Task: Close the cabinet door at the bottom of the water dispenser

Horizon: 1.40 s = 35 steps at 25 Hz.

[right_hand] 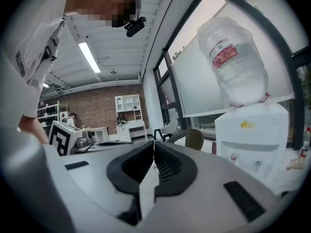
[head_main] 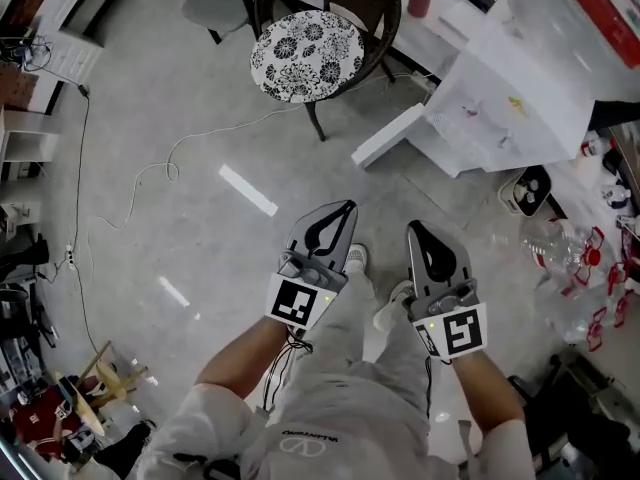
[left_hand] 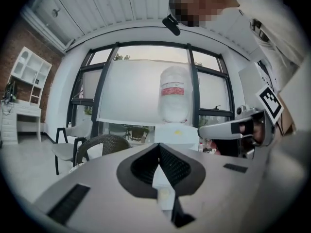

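The water dispenser [head_main: 505,98] stands at the upper right of the head view. Its bottom cabinet door [head_main: 388,135] is open and swung out over the floor. A big clear bottle [head_main: 560,8] sits upside down on top; how full it is I cannot tell. A chair with flowered cushion [head_main: 305,53] stands left of the door. The left tongs [head_main: 342,213] and right tongs [head_main: 420,230] are closed tight, empty, well apart from the door.

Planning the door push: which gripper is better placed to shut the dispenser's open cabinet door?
Left, likely. The left gripper sits nearer the outer end of the open cabinet door; the right gripper is further off. Both have shut jaws.
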Tool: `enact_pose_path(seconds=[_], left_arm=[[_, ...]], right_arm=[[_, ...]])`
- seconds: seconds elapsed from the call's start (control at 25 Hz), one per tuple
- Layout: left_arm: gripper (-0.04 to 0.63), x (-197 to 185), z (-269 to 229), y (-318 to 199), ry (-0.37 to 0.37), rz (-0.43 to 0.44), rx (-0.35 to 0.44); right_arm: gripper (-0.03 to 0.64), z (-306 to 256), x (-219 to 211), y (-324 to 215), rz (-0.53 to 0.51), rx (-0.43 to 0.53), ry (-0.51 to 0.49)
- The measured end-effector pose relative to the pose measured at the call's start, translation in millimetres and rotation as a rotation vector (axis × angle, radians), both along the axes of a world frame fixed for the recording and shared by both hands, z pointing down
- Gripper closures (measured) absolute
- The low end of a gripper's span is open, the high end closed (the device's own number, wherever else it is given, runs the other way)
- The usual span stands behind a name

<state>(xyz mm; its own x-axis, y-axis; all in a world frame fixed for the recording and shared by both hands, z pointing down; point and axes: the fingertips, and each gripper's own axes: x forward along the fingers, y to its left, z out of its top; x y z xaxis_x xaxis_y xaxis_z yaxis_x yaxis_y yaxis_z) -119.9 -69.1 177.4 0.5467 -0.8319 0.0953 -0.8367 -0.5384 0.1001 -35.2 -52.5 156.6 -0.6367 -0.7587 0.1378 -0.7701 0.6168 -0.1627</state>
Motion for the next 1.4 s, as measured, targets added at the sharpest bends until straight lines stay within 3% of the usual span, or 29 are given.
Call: enact_pose_path(seconds=[0.4,0.68,1.0,1.16,1.4], left_arm=[[0.588,9,226,-38,-0.013,-0.07,0.042],[0.543,-4,351,-58,-0.051,-0.081,0.095],[0.451,-9,460,-81,-0.086,-0.055,0.098],[0.392,-16,487,-99,-0.04,-0.053,0.102],[0.391,-20,508,-118,-0.036,-0.05,0.121]], right_arm=[[0.598,238,-22,-49,-0.111,0.008,-0.01],[0.598,356,-48,-66,-0.193,0.06,-0.036],[0.597,434,-51,-76,-0.234,0.097,-0.052],[0.564,457,-49,-78,-0.264,0.091,-0.049],[0.538,478,-50,-87,-0.275,0.118,-0.008]])
